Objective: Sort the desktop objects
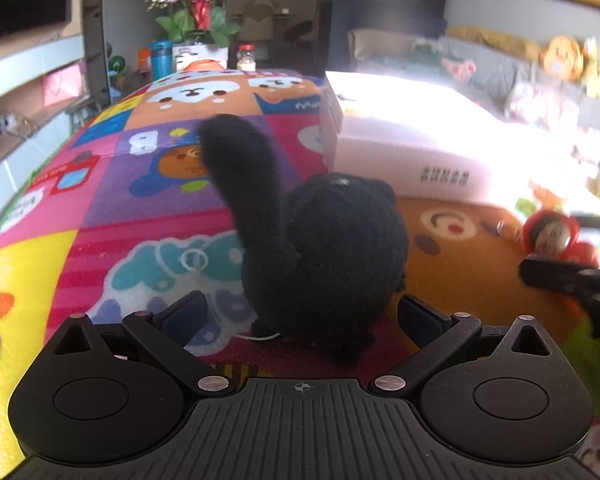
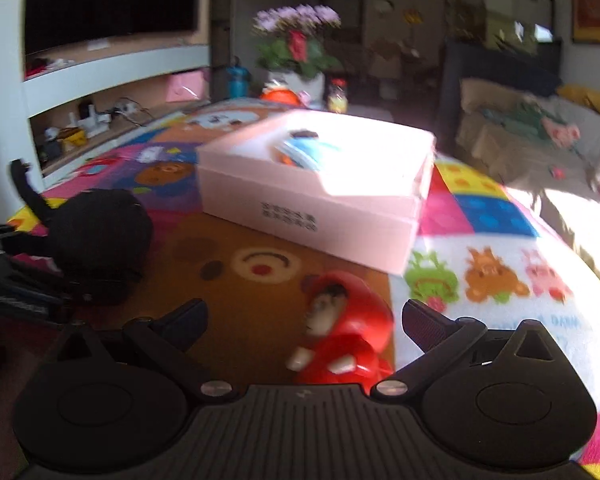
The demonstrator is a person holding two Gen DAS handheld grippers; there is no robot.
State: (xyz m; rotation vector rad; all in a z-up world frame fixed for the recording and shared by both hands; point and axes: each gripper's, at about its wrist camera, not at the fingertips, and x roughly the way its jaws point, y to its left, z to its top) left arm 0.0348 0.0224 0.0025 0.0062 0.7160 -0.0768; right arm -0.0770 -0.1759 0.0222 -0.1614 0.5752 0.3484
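- Black plush toy (image 1: 324, 264): stood on the patterned cloth (image 1: 148, 200) of the counter, tail raised, set between the spread jaws of the left gripper (image 1: 300, 316); no contact with either pad is seen.
- Red figurine (image 2: 344, 332): laid on the same cloth between the spread jaws of the right gripper (image 2: 304, 320), nearer the right-hand pad; nothing is clamped yet.
- Pink box (image 2: 320, 184): placed just behind both toys, open at the top, some coloured items seen inside; judged to be the sorting bin.
- Risk, left side: the plush toy is soft and round, so a shallow closure may pinch only fur and the toy may be dropped on the way to the box.
- Risk, right side: the figurine is hard, glossy and off-centre, so it may be pushed sideways or squeezed out as the jaws are closed.
- Risk, shared: the grippers are held near each other, so a collision is possible at the box.
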